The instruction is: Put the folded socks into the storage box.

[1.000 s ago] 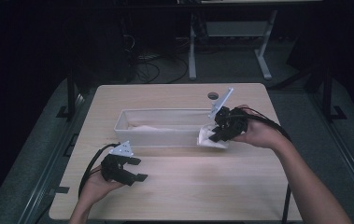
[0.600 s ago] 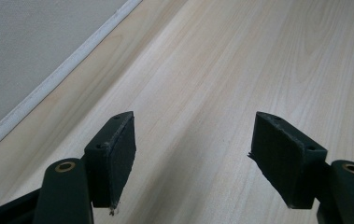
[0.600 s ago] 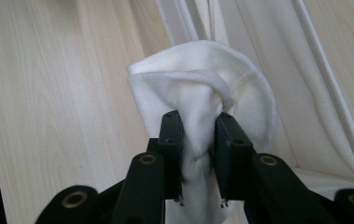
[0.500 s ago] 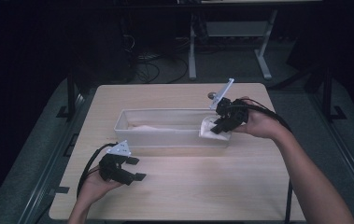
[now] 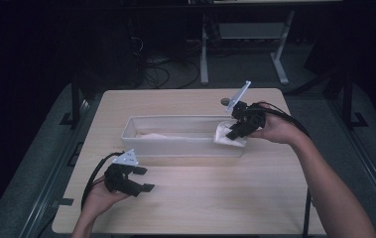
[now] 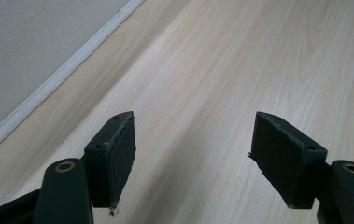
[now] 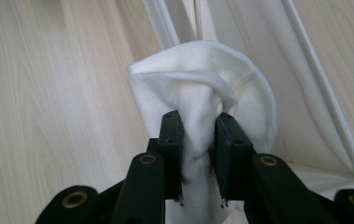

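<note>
- White cloth [image 7: 198, 84]: bunched and pinched between the jaws of the right gripper [image 5: 236, 130], which are drawn narrow with the fabric pressed between the pads. In the high view the cloth [image 5: 223, 133] hangs at the right end of the bin, at about 3 o'clock from the table's middle.
- Bin [image 5: 180, 147]: a long, pale, open box lying crosswise on the table, just past its middle toward 12 o'clock. Its right end wall and rim are right beneath the held cloth; in the right gripper view the bin's corner [image 7: 352, 163] shows just beyond the fabric.
- More pale cloth [image 5: 153, 135] lies inside the bin toward its left half, well apart from the held piece.
- Left gripper [image 5: 138, 179]: at about 7 o'clock on the table, near the bin's front wall but not touching it. Its jaws stand wide with nothing between them; the left gripper view shows bare wood between the pads [image 6: 114, 154].
- Table [image 5: 215, 198]: light wood, bare in front of the bin.
- Small dark round thing [image 5: 224, 101]: on the table behind the bin at about 1 o'clock, near the right gripper's grey plate; too small to tell what it is.
- Desk frame legs [image 5: 204, 54] stand on the dark floor beyond the table at 12 o'clock.
</note>
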